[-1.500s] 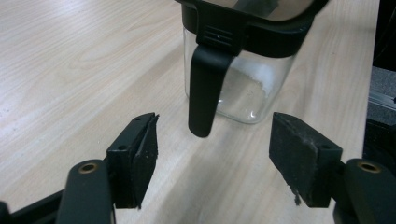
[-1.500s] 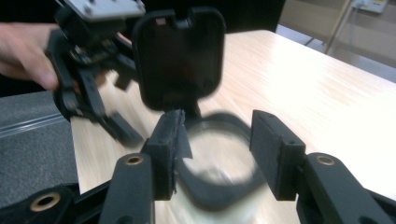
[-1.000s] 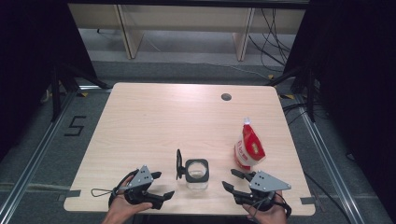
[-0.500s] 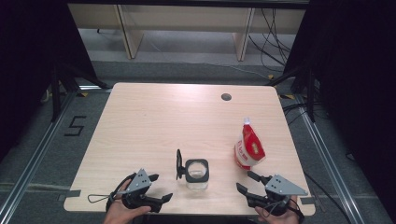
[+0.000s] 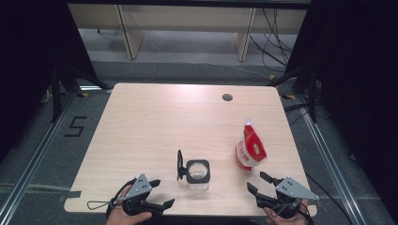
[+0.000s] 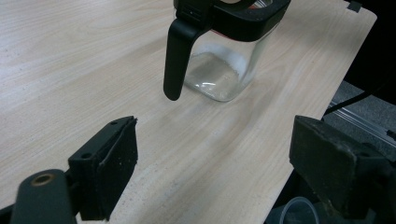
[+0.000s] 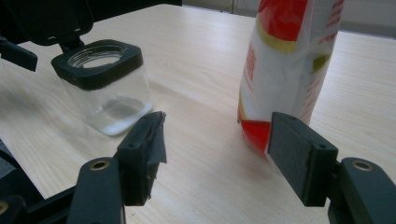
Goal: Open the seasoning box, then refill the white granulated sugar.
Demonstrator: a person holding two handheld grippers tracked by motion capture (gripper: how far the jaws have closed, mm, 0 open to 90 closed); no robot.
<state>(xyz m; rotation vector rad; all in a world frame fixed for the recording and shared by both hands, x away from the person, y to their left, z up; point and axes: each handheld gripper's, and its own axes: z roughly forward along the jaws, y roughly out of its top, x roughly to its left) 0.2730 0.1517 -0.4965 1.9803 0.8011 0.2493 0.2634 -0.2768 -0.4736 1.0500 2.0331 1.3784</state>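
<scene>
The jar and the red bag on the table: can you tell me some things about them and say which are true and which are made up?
1. The jar has its lid flipped open. True.
2. The red and white bag is lying flat on the table. False: it stands upright.
3. The right gripper is squeezing the bag. False: its fingers are apart with nothing between them, and they have just been opening.
4. The jar has a black rim and clear walls. True.
5. The left gripper holds the jar's lid. False: its fingers are apart and short of the jar.
</scene>
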